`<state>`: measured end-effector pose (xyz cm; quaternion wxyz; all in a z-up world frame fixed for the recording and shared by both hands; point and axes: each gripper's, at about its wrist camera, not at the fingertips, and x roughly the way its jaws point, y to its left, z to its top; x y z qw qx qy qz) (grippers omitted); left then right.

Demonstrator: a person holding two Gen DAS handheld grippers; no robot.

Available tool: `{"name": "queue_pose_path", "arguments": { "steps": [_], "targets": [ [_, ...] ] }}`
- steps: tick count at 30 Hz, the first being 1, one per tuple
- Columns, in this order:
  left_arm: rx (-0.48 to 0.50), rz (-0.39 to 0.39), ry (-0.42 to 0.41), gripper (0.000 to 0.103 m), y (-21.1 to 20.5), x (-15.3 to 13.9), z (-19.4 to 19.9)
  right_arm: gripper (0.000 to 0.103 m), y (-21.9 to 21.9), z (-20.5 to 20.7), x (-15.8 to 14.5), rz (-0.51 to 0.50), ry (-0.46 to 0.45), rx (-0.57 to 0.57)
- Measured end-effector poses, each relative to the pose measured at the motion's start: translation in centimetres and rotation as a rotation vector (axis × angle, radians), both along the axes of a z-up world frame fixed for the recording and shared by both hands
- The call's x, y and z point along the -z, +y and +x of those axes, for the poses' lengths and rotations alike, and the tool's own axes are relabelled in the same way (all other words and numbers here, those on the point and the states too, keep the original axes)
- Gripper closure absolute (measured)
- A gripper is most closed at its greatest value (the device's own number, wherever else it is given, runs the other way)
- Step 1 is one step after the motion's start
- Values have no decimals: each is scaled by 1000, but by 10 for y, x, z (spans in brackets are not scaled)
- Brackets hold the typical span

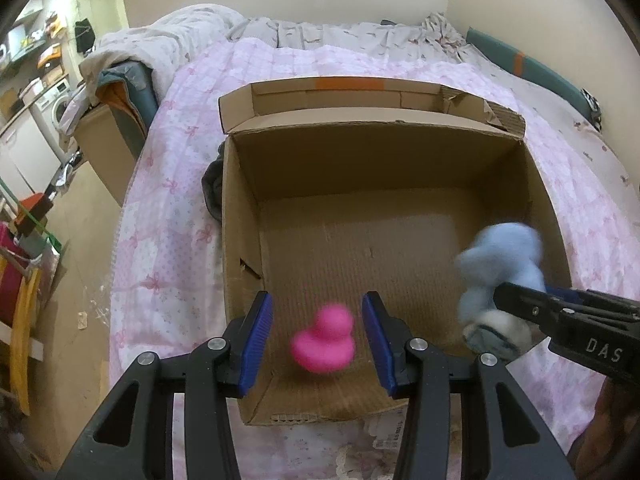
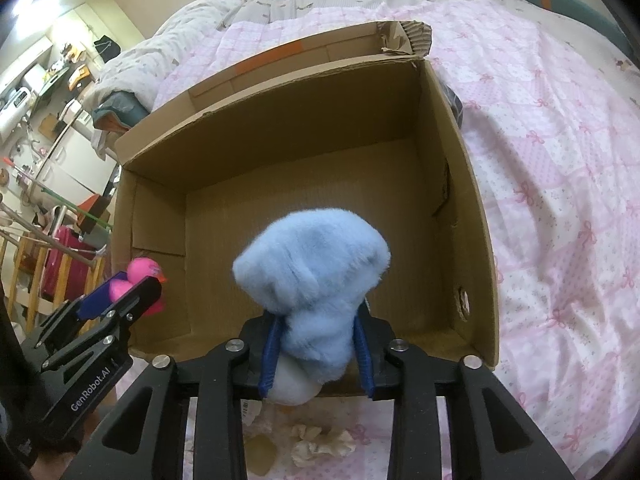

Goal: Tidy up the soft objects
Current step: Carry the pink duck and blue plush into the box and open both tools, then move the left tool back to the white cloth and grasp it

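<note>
Over an open cardboard box on a bed, the left hand-held gripper stands open, a pink rubber duck loose between its pads. The right hand-held gripper has a blue plush toy between its pads; grip unclear.

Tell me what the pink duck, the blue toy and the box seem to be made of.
Pink duck: likely soft rubber or vinyl, judging by its smooth, even, slightly glossy skin; the picture is blurred.
Blue toy: plush fabric, seemingly stuffed, going by the fuzzy pile and fluffy outline.
Box: corrugated cardboard, plain brown and matte, with fluted ribs showing at the torn flap edge.
</note>
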<state>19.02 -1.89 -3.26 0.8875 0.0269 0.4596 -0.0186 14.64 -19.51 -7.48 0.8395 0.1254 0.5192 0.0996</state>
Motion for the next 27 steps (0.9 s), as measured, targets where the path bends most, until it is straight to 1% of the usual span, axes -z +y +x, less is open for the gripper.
{"name": "queue_pose_path", "arguments": {
  "steps": [1, 2, 3, 4, 5, 8, 12, 14, 15, 16, 17, 19, 21, 24, 26, 27],
  "targets": [
    [4, 10, -5, 60, -1, 0, -1, 58, 0, 0, 0, 2, 1, 1],
    [10, 20, -9, 60, -3, -1, -1, 57, -1, 0, 0, 4, -1, 2],
    [17, 22, -9, 57, -5, -1, -1, 57, -1, 0, -1, 5, -2, 2],
    [20, 21, -8, 50, -5, -1, -1, 57, -2, -1, -1, 2, -3, 0],
    [22, 19, -9, 48, -6, -1, -2, 57, -2, -1, -1, 1, -4, 0],
    [18, 19, -12, 46, -5, -2, -2, 50, -2, -1, -3, 4, -10, 4],
    [12, 0, -14, 38, -3, -4, -1, 50, -2, -3, -8, 3, -39, 9],
    [7, -5, -22, 37, -2, -6, -2, 47, -3, -3, -11, 10, -51, 15],
    [8, -6, -23, 37, -1, -6, -2, 42, -4, -4, -12, 13, -59, 19],
    [9, -6, -24, 37, -2, -6, -2, 38, -4, -4, -14, 14, -67, 24],
    [10, -6, -25, 37, -2, -6, -3, 37, -4, -4, -15, 12, -73, 28],
    [13, -9, -28, 37, -2, -8, -5, 28, -5, -4, -17, 18, -81, 26],
    [19, -12, -32, 37, -1, -11, -5, 27, -6, -5, -21, 16, -101, 27],
    [22, -23, -46, 37, 1, -20, -7, 18, -7, -9, -29, 8, -136, 36],
    [17, -31, -64, 37, 4, -28, -10, 15, -10, -12, -34, 23, -160, 43],
    [12, -32, -71, 37, 6, -31, -12, 7, -11, -13, -36, 21, -167, 47]
  ]
}}
